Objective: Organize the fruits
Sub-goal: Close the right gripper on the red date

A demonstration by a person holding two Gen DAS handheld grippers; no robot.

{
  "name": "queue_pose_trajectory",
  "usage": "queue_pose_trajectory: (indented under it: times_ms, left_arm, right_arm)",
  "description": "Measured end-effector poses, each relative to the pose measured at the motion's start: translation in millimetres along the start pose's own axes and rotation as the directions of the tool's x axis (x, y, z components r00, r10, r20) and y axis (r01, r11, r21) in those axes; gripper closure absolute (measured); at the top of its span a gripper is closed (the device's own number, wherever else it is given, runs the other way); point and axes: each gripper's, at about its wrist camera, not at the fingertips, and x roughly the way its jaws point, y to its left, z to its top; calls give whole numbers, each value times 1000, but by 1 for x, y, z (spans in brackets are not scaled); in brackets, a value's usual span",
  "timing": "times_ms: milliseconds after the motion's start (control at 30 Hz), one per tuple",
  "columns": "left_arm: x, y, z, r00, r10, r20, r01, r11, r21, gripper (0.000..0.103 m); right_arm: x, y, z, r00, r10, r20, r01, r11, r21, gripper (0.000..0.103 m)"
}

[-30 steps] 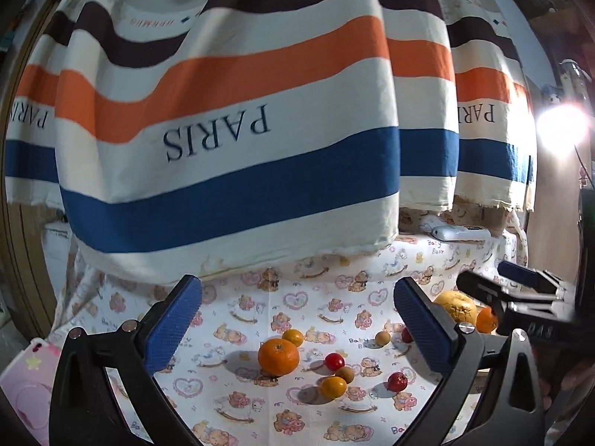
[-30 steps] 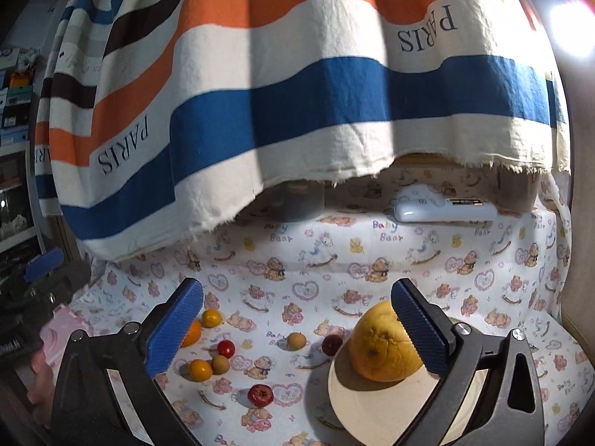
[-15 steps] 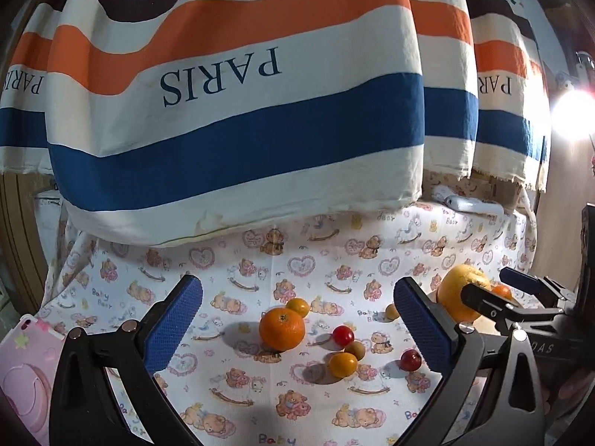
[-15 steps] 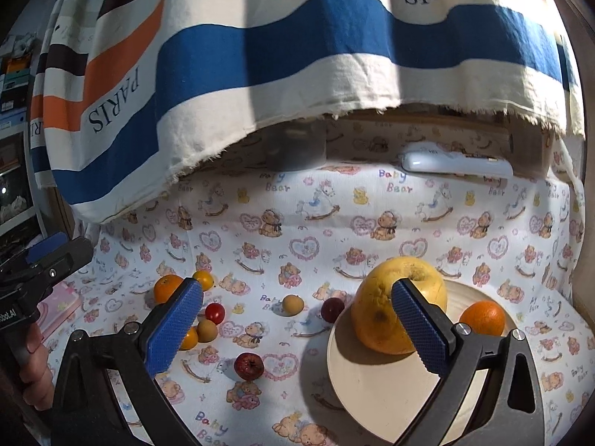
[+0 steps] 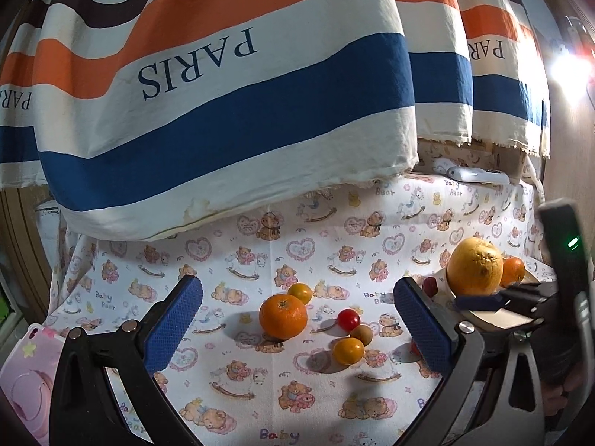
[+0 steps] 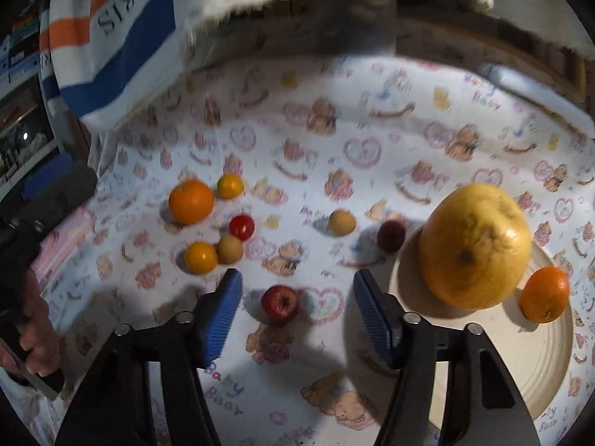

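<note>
While the right gripper [image 6: 297, 306] is tilting down over the bear-print cloth [image 6: 372, 119], its blue pads are standing partly apart, having just been closing, and a small dark red fruit [image 6: 279, 301] is lying on the cloth between the fingertips with a gap showing on either side, so nothing is being gripped. Just to the right, a round pale plate [image 6: 550, 364] is carrying a large yellow citrus [image 6: 475, 245] and a small orange [image 6: 544, 294] near its right edge. Another dark red fruit [image 6: 390, 236] is sitting on the cloth just beside the plate's left rim, and a tan round fruit [image 6: 341, 222] is lying a little further left.

Seen from the left wrist, the left gripper [image 5: 297, 329] is hovering with its jaws spread wide and nothing between the pads. Beyond it, a mandarin [image 5: 283, 316] is resting on the cloth with a small yellow-orange fruit [image 5: 300, 293] touching it behind. Near them a red cherry tomato [image 5: 349, 319], a brownish fruit [image 5: 361, 335] and a yellow tomato-like fruit [image 5: 348, 351] are clustering close together. A striped towel [image 5: 230, 85] printed PARIS is hanging behind the table, and a pink case [image 5: 22, 379] is lying at the left edge. Part of a hand [image 6: 35, 334] is showing at the far left of the right wrist view
</note>
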Motion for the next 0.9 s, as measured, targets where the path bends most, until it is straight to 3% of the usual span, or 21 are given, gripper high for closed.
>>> queue_pose_trajectory:
  times_ms: [133,400,567,700,900]
  left_arm:
    - [-1,-2,0,1000,-2,2,2,1000,9,1]
    - [4,0,0,1000,-5,-20,5,1000,-3,1]
    - [8,0,-3,999,-6,-40,5,1000,-7,1]
    - [11,1,-5,998,-8,-57,7,1000,-8,1]
    - [25,7,-7,989,-54,-141,47,997,-55,1]
  right_arm:
    - [17,0,-3,997,12,-76,-12,1000,5,56]
    - [24,2,-3,994,5,-109,-5,1000,-3,59]
    - [32,7,-3,991,5,-133,-8,1000,-19,76]
    - [26,4,-3,994,-16,-111,15,1000,-14,76]
    - [8,3,-2,1000,-29,-6,29,1000,-11,76]
